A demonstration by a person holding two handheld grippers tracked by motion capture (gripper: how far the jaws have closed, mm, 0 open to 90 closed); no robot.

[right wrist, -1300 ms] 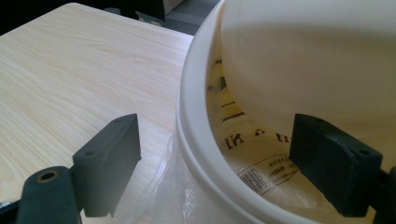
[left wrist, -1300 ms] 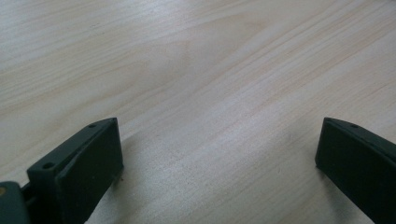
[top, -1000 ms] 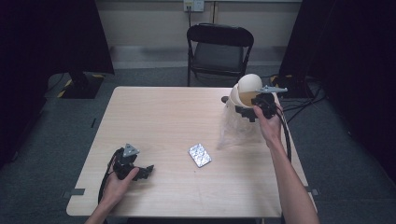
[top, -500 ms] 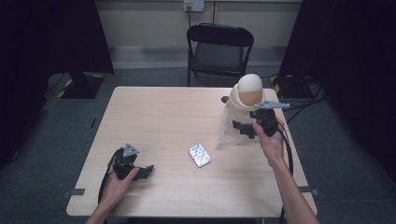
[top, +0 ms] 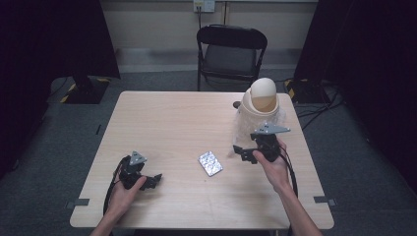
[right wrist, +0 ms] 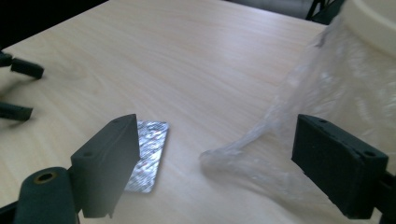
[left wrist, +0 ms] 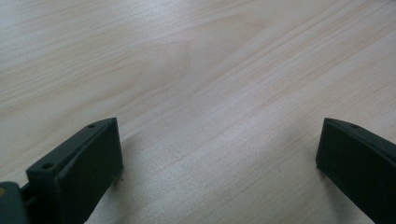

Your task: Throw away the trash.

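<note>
A silver blister pack (top: 210, 163) lies flat on the wooden table (top: 172, 118), right of centre. At the back right stands a cream swing-lid bin (top: 260, 101) with a clear plastic bag (top: 246, 125) draped down its side. My right gripper (top: 242, 154) hovers low between bin and pack, open. Its jaws have just been closing a little, gripping nothing. In the right gripper view (right wrist: 217, 140) the blister pack (right wrist: 149, 154) sits by the left jaw and the plastic bag (right wrist: 317, 84) trails ahead. My left gripper (top: 153, 180) rests on the table, front left, open over bare wood (left wrist: 219, 140).
A black folding chair (top: 231, 49) stands behind the table's far edge. Dark curtains hang at both sides of the room. The bin's rim (right wrist: 378, 14) shows at the top right of the right gripper view, and the left gripper (right wrist: 21, 88) at its far left.
My right gripper has come away from the bin, toward the front of the table and down, to a spot beside the blister pack. The left gripper has stayed put.
</note>
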